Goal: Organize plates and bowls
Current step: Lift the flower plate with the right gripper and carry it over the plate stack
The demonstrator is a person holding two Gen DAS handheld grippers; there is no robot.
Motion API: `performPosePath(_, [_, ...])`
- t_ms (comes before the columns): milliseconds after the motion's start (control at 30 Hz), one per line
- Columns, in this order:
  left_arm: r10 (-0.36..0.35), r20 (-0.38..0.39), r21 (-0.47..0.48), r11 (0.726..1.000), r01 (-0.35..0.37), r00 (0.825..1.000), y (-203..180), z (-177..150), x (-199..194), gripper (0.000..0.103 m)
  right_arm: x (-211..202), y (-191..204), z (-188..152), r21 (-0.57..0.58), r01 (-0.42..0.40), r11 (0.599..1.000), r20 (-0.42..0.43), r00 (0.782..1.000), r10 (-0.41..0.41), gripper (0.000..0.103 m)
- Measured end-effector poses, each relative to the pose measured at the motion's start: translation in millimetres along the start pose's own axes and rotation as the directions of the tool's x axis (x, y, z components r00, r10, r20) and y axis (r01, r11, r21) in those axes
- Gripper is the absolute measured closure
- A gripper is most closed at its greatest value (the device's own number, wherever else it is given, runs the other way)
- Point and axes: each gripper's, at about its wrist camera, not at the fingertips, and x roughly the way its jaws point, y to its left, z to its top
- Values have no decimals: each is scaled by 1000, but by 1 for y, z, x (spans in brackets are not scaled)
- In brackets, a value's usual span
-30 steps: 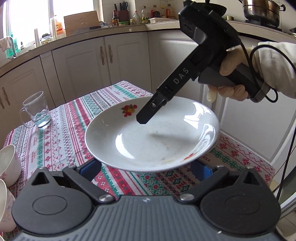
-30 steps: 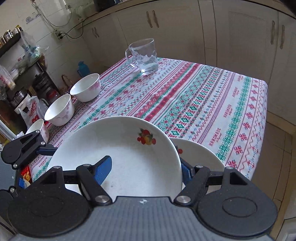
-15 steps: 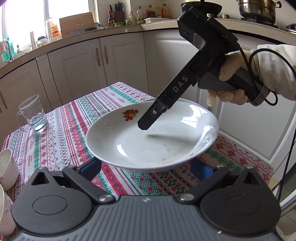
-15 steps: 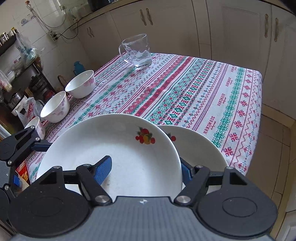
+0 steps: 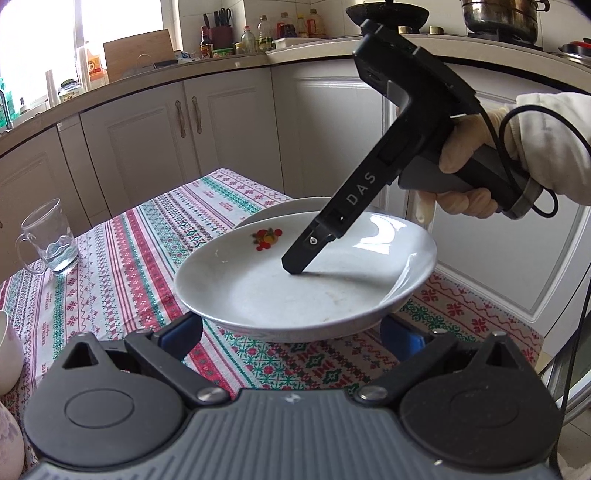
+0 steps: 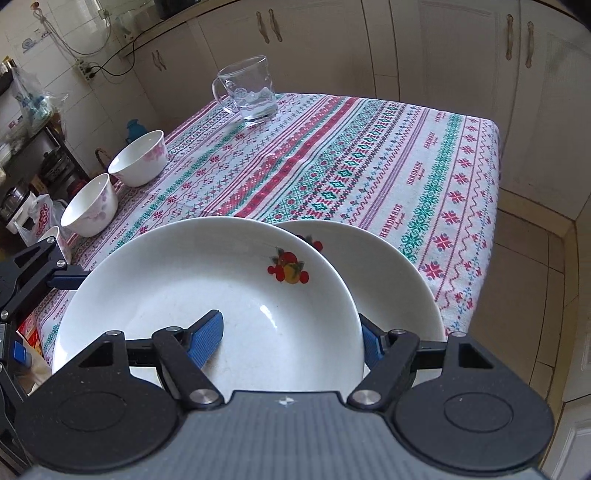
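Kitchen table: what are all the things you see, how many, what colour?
white ceramic plates with a fruit picture: 2, white; one raised at the grippers, one on the cloth behind it.
white bowls with pink flowers: 3, white; along the table's edge.
clear glass mug: 1, clear; table's far end.
patterned tablecloth: 1, red, green, white; over the table.
cupboard doors: several, cream; around the table.
steel pot: 1, silver; on the stove.
left gripper: 1, black, blue pads; under the raised plate.
right gripper: 1, black, blue pads; one finger inside the raised plate.
gloved hand: 1, cream; holding the right gripper.
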Motion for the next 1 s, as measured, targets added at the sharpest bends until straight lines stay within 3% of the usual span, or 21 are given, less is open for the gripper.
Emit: performPosePath(1000, [-53, 18, 15, 999, 53, 998, 5, 0, 12, 1, -22, -3, -13, 28, 101, 994, -27, 995, -101, 17])
